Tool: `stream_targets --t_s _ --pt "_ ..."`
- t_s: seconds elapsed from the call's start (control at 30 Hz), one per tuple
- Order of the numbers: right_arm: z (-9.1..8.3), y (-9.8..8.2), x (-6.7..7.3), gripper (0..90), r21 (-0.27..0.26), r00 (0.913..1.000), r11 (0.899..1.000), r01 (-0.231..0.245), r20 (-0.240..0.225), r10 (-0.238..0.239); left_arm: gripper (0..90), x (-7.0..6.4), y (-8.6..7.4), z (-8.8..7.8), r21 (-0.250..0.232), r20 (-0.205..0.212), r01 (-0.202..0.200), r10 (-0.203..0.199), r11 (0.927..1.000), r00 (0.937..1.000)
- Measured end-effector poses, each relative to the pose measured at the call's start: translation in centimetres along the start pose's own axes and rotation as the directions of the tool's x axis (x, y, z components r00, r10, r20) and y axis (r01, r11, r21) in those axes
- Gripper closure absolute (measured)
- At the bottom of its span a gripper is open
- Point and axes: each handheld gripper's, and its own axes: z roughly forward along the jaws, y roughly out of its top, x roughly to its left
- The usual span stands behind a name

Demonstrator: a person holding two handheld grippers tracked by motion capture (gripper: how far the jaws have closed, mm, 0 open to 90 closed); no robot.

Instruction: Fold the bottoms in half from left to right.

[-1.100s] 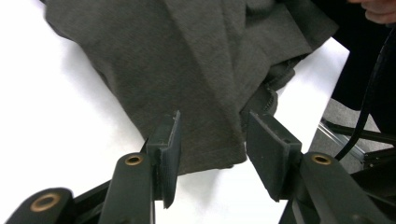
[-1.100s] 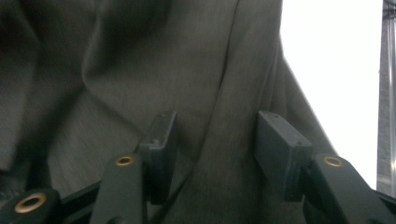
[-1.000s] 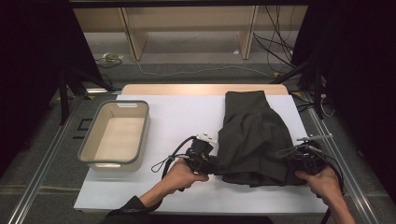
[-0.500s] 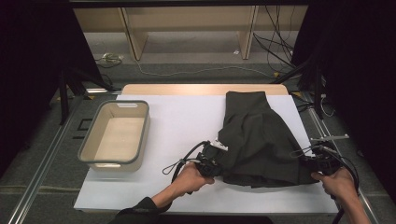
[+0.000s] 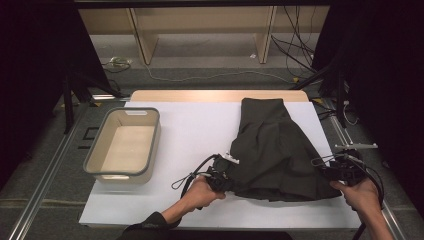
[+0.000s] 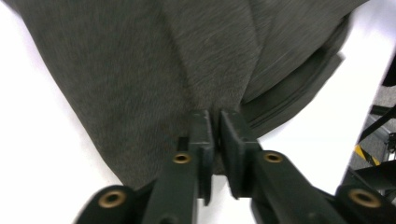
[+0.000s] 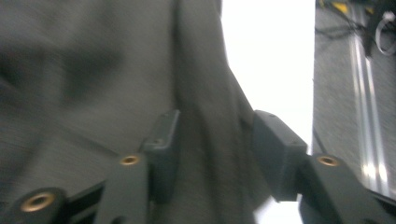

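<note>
A dark grey cloth lies spread on the right half of the white table top, narrow end toward the back. My left gripper is at the cloth's near left corner. In the left gripper view its jaws stand a narrow slit apart, having just been opening, with the cloth's edge at their tips. My right gripper is at the near right corner. Its jaws have just been opening and stand wide apart, with a loose fold of cloth between them.
A beige tub with a grey rim stands on the table's left side, nothing inside it. Metal rails run along both sides of the table. Cables lie on the floor beyond the back edge, and wooden furniture legs stand there.
Both hands have drawn the cloth's near corners apart and lowered them, so the near edge lies wider and flatter. The right hand has shifted to the right.
</note>
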Motion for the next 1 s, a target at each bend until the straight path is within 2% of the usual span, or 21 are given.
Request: stream_targets --t_s 0.07,0.13,0.17,0.23,0.27,0.4,0.57,0.67,0.83,0.9,0.97,1.0 --pt "-0.8 0.4 0.6 48.4 -0.040 0.9994 0.999 -0.011 -0.032 0.010 76.8 -0.4 0.3 -0.6 -0.021 0.013 -0.016 0.016 0.9997 0.9998" --pt "-1.2 0.7 1.2 47.8 -0.064 0.9954 0.998 -0.023 -0.094 0.017 74.4 -1.0 0.7 -1.1 -0.038 0.022 -0.028 0.029 0.9989 0.9993" --pt "-1.2 0.8 1.7 47.6 -0.066 0.9904 0.997 -0.033 -0.136 0.023 72.3 -1.2 0.8 -1.2 -0.043 0.027 -0.031 0.032 0.9986 0.9991" --pt "-0.9 0.7 2.3 47.4 -0.052 0.9847 0.998 -0.032 -0.173 0.023 68.7 -1.9 1.0 -1.3 -0.050 0.036 -0.047 0.048 0.9977 0.9982" --pt "-0.6 0.7 2.7 47.4 -0.041 0.9840 0.999 -0.031 -0.176 0.023 66.8 -2.2 1.1 -1.2 -0.047 0.038 -0.055 0.056 0.9974 0.9977" --pt "0.7 0.3 3.3 46.0 0.007 0.9896 1.000 -0.002 -0.144 0.003 59.4 -2.9 1.7 -0.2 -0.035 0.041 -0.058 0.059 0.9977 0.9974" --pt "1.5 -0.1 2.8 45.2 0.034 0.9942 0.999 -0.016 -0.105 0.020 49.8 -3.3 2.3 1.4 -0.013 0.036 -0.069 0.070 0.9975 0.9969" --pt "1.6 -0.2 2.4 45.2 0.043 0.9943 0.998 -0.037 -0.098 0.041 46.3 -3.2 2.4 2.4 -0.001 0.037 -0.057 0.057 0.9984 0.9977" --pt "2.1 -0.5 2.1 44.4 0.074 0.9944 0.996 -0.041 -0.094 0.048 42.6 -3.3 2.7 4.3 0.022 0.015 -0.045 0.045 0.9987 0.9989" --pt "2.3 -0.6 2.1 44.7 0.086 0.9943 0.995 -0.040 -0.095 0.049 43.4 -3.3 2.8 4.9 0.025 0.008 -0.047 0.047 0.9986 0.9988" --pt "2.5 -0.7 2.0 46.0 0.093 0.9944 0.995 -0.040 -0.094 0.049 49.1 -3.2 2.9 5.3 0.028 -0.011 -0.053 0.053 0.9982 0.9985" --pt "2.6 -0.7 2.0 47.6 0.097 0.9946 0.994 -0.040 -0.091 0.049 53.7 -3.1 2.9 5.3 0.023 -0.013 -0.041 0.041 0.9989 0.9991"
